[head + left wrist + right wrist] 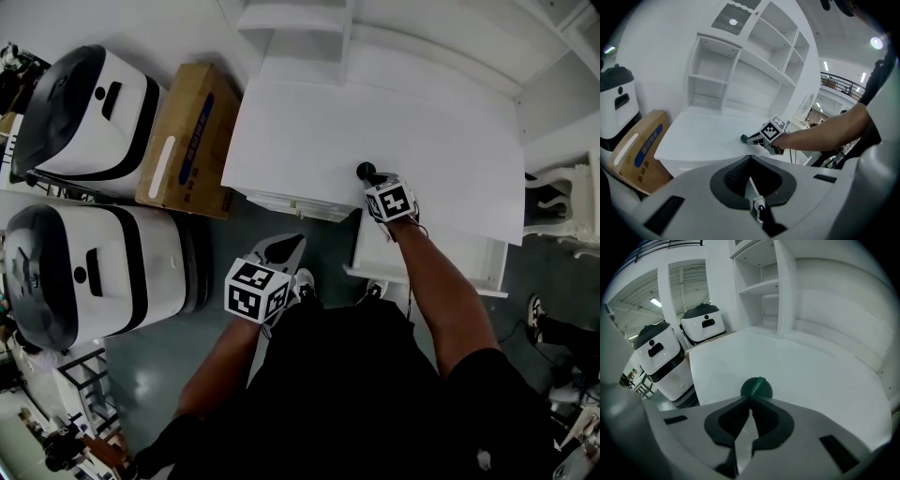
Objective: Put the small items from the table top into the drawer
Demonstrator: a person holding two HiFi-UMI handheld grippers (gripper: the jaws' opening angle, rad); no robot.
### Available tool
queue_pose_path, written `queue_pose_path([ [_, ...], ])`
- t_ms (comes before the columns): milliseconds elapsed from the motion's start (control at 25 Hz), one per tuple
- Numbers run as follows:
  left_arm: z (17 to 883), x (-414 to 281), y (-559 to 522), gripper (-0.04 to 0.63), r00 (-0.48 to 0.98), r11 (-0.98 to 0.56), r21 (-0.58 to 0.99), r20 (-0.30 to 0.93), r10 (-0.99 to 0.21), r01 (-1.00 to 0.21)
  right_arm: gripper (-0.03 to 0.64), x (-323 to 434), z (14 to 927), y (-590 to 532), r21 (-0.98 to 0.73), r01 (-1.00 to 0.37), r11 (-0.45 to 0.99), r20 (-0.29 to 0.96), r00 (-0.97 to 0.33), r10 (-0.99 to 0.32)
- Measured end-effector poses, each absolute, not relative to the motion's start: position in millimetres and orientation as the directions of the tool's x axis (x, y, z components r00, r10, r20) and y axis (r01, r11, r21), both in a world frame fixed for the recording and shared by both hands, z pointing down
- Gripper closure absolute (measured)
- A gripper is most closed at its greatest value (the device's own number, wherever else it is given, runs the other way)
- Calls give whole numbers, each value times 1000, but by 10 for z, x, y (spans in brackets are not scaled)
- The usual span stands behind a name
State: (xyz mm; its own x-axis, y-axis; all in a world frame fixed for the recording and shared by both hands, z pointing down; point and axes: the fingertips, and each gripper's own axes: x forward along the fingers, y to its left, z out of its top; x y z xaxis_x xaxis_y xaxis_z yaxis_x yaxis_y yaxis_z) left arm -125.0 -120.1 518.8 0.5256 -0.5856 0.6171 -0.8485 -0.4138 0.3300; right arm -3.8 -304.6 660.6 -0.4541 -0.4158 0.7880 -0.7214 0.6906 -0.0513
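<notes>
A small dark green round item [365, 171] sits at the front edge of the white table top [309, 122]. My right gripper [370, 176] is shut on it. In the right gripper view a thin green rib of the item [757, 387] is pinched between the closed jaw tips. From the left gripper view, that gripper [751, 138] and the green item [744, 138] show at the table's edge. An open white drawer [464, 251] lies below the table front, under my right arm. My left gripper [286, 246] hangs shut and empty, low in front of the table.
A cardboard box [187, 136] stands left of the table, beside two white and black machines [89, 112] [84, 272]. White shelves [740, 70] rise behind the table top. A white chair [562, 202] stands at the right.
</notes>
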Motion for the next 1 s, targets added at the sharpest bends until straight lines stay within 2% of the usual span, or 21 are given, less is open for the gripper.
queue_pose_path([
  [520,5175,-891,-1213,586,564,-476,323,607,-559,-818,575,225,6286,-2667,-77,-699,711,730,-525,-437],
  [1000,5248,-482,-1176,586,599,-536,315,614,-515,-783,575,702,6064,-1901,-98,-633,768,719,-579,-386],
])
